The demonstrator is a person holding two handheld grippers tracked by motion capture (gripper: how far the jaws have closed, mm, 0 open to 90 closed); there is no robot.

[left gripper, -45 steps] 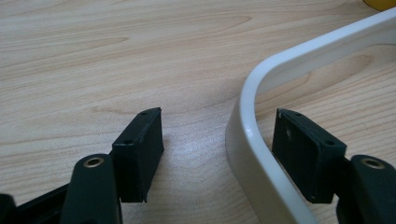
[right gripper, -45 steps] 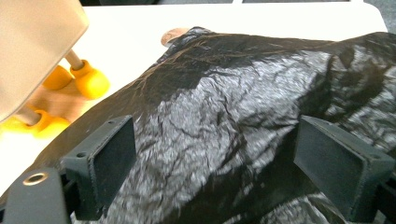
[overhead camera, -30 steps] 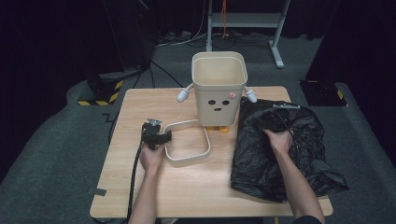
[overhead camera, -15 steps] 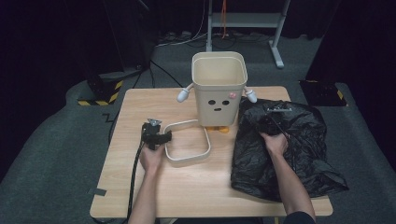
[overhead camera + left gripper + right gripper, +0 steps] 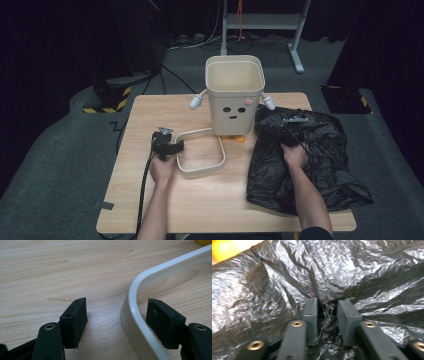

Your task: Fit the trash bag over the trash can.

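Observation:
A beige bin (image 5: 234, 95) with a face and small arms stands at the table's far middle. In front of it a white rim ring (image 5: 200, 152) lies flat. My left gripper (image 5: 179, 146) sits at the ring's left side. Its jaws (image 5: 117, 302) are open astride the ring's rim (image 5: 135, 322), which lies near the right pad (image 5: 165, 325) and apart from the left one. A crumpled black bag (image 5: 305, 155) covers the table's right side. My right gripper (image 5: 291, 124) rests on it. Its jaws (image 5: 327, 303) have just been closing and pinch a fold of the bag (image 5: 287, 277).
The wooden table (image 5: 150, 115) has bare room at its left and front. Orange feet (image 5: 239, 139) show under the bin. A cable (image 5: 145, 190) trails from the left gripper toward the front edge. Dark floor and a metal stand (image 5: 300, 50) lie beyond.
The right hand has shifted slightly on the bag, and the bag's folds around it have bunched. The left hand and the ring are where they were.

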